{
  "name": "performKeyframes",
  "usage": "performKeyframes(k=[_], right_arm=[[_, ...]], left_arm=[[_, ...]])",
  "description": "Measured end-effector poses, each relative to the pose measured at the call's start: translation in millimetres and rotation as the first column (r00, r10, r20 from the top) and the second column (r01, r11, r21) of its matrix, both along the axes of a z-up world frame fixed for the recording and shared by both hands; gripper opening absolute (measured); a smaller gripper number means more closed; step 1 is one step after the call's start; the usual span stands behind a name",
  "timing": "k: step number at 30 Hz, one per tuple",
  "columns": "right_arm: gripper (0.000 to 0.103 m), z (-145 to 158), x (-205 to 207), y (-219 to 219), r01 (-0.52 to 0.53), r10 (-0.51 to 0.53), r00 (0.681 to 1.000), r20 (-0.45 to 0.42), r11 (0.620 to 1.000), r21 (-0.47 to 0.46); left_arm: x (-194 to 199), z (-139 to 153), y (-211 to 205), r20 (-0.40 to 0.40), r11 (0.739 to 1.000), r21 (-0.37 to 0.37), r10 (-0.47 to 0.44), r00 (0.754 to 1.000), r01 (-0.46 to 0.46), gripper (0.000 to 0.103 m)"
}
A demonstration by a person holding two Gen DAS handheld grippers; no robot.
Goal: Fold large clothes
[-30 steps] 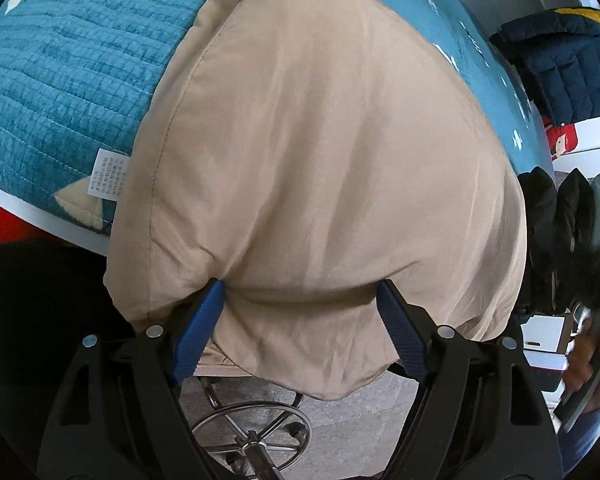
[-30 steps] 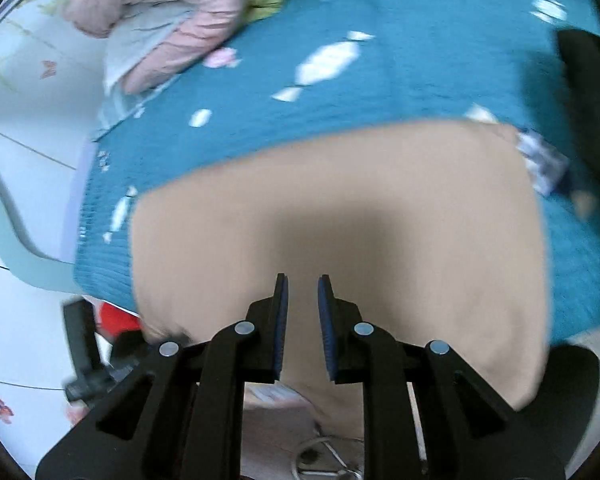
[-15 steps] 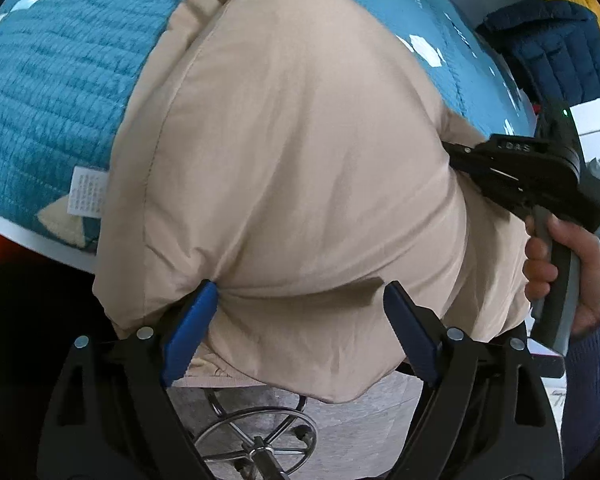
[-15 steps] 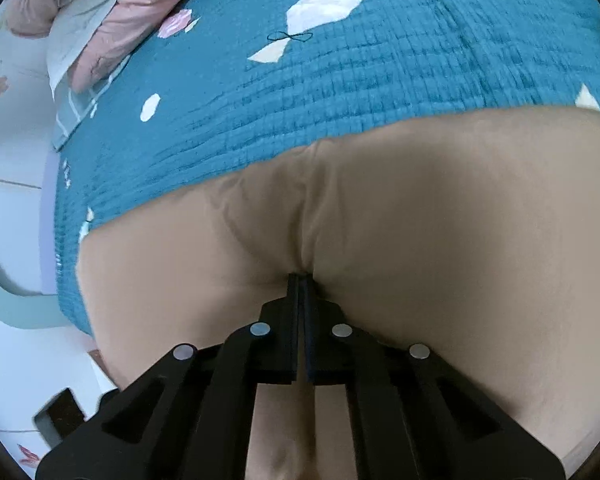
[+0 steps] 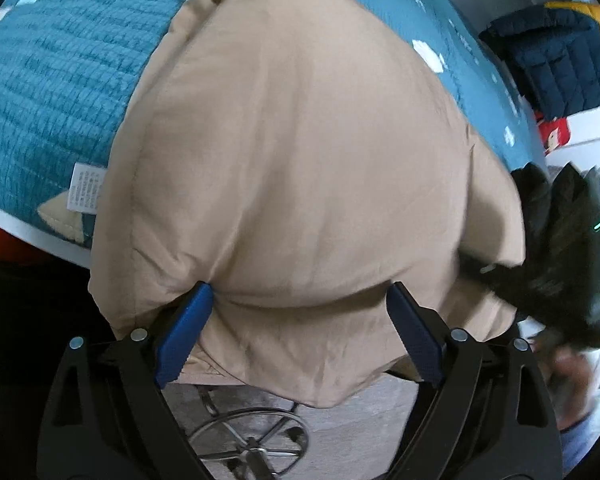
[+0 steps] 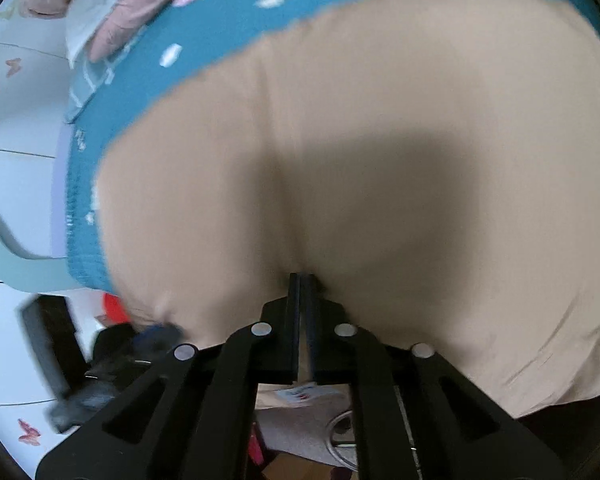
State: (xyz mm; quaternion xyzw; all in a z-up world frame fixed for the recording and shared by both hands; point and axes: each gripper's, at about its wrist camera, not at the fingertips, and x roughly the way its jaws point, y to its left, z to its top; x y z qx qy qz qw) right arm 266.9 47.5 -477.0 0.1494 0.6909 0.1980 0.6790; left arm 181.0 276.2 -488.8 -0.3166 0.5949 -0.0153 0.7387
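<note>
One beige padded garment (image 5: 300, 160); puffy, folded, overhanging teal quilt (image 5: 52, 80)

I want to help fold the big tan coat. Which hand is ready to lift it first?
Probably the right. The right gripper is shut on the tan coat, while the left gripper is wide open around its bulging hem.

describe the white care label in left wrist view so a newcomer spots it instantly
Start at the teal quilt covering the table. Follow the left edge of the big tan garment down toward the quilt's near edge. There the white care label lies on the quilt: a small printed rectangle, unlike the quilt's plain white patches.
</note>
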Motion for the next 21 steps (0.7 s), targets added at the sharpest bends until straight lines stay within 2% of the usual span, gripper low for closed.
performKeyframes(k=[3, 6, 8, 13, 14, 15, 18, 20, 21], right_arm=[[0.000, -15.7, 2.7, 1.1, 0.007, -0.007, 1.000, 0.025, 1.000, 0.002], [0.000, -12.0, 5.9, 9.1, -0.023, 0.025, 0.998, 0.051, 0.999, -0.034], [0.000, -11.9, 6.8, 8.5, -0.017, 0.018, 0.999, 0.045, 0.999, -0.027], [0.000, -5.2, 2.0, -6.9, 0.071, -0.070, 0.997, -0.014, 0.996, 0.061], [0.000, 0.7, -1.8, -8.8, 0.072, -0.071, 0.997, -0.018, 0.995, 0.075], [0.006, 6.7, -6.8, -9.4, 0.062, -0.061, 0.998, -0.016, 0.994, 0.090], [0.006, 14.8, -19.5, -3.3, 0.024, -0.022, 1.000, -0.016, 0.994, 0.106], [0.006, 6.6, -24.4, 0.7, 0.005, -0.003, 1.000, -0.023, 0.997, 0.079], [0.000, 0.0, -24.6, 0.8, 0.004, -0.001, 0.999, -0.034, 0.998, 0.064]], left_arm=[[-11.9, 6.1, 13.5, 0.028, 0.996, -0.076, 0.057, 0.998, -0.054, 0.088], [-27.5, 17.4, 23.0, 0.067, 0.992, -0.090, 0.100, 0.993, -0.094, 0.088], [-38.5, 23.5, 31.9, 0.085, 0.989, -0.071, 0.135, 0.987, -0.129, 0.088], [-54.4, 30.7, 43.4, 0.099, 0.980, -0.021, 0.197, 0.975, -0.196, 0.088], [-56.6, 31.1, 45.3, 0.101, 0.978, -0.008, 0.210, 0.972, -0.210, 0.088], [-58.1, 30.3, 47.7, 0.102, 0.975, -0.007, 0.220, 0.970, -0.220, 0.088], [-65.3, 23.0, 54.0, 0.068, 0.971, 0.000, 0.240, 0.968, -0.240, 0.088], [-69.3, 19.6, 56.9, 0.057, 0.966, 0.017, 0.255, 0.965, -0.257, 0.088], [-71.1, 17.1, 58.4, 0.046, 0.963, 0.019, 0.268, 0.962, -0.269, 0.088]])
